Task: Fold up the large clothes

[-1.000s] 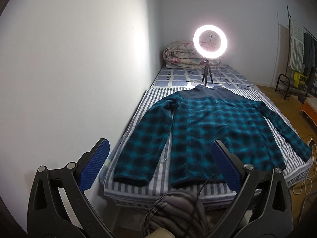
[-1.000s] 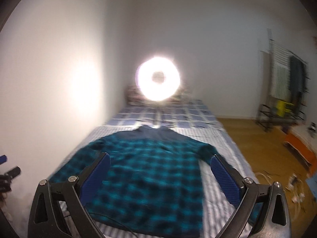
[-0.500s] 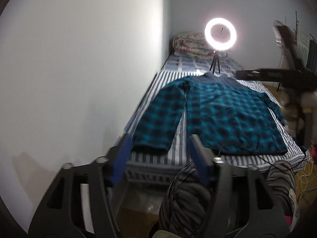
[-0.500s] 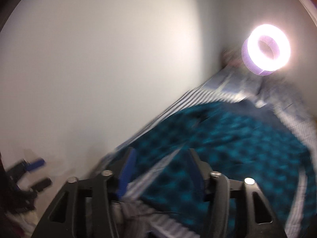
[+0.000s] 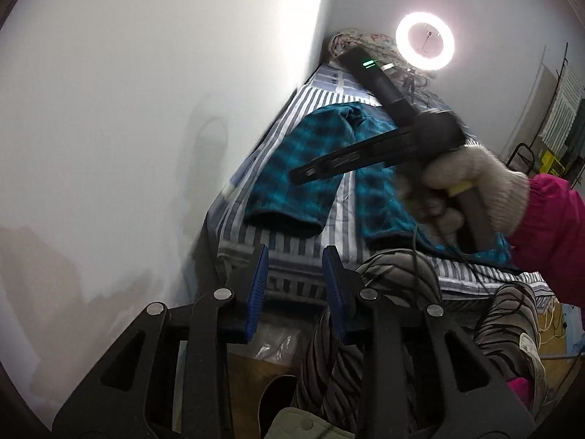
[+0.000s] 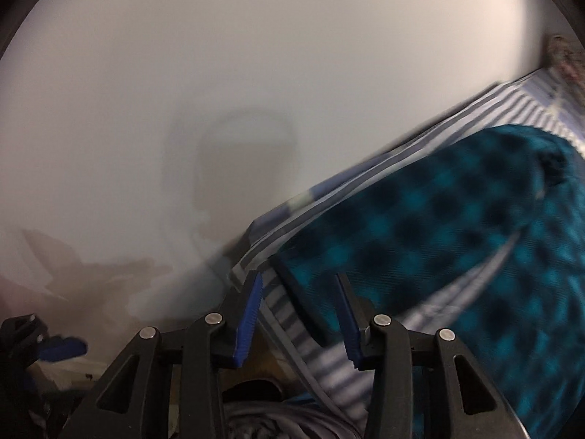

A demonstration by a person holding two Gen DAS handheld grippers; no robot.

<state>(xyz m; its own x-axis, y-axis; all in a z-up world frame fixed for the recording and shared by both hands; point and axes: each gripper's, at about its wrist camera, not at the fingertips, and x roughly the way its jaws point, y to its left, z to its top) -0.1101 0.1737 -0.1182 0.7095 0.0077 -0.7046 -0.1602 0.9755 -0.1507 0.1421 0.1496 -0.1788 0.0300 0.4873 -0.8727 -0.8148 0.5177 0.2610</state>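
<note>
Jaws just narrowed, both empty: left gripper (image 5: 294, 274) short of bed edge (image 5: 292, 267), right gripper (image 6: 298, 307) over sleeve cuff (image 6: 292, 274).

The plaid shirt (image 5: 292, 186) is soft, fuzzy cloth, matt teal and dark check, lying on the bed's (image 5: 285, 252) smooth striped woven sheet. The left hand-held gripper (image 5: 294, 285) has matt black plastic arms, bright metal rivets and ribbed blue rubbery pads (image 5: 257, 289). The right hand-held gripper (image 6: 298, 314) looks the same: black plastic, shiny rivets, ridged blue pads (image 6: 250, 318). The glove (image 5: 471, 186) is nubbly beige knit; the sleeve (image 5: 552, 234) is matt pink cloth. The wall (image 5: 146, 109) is smooth, matt paint.
</note>
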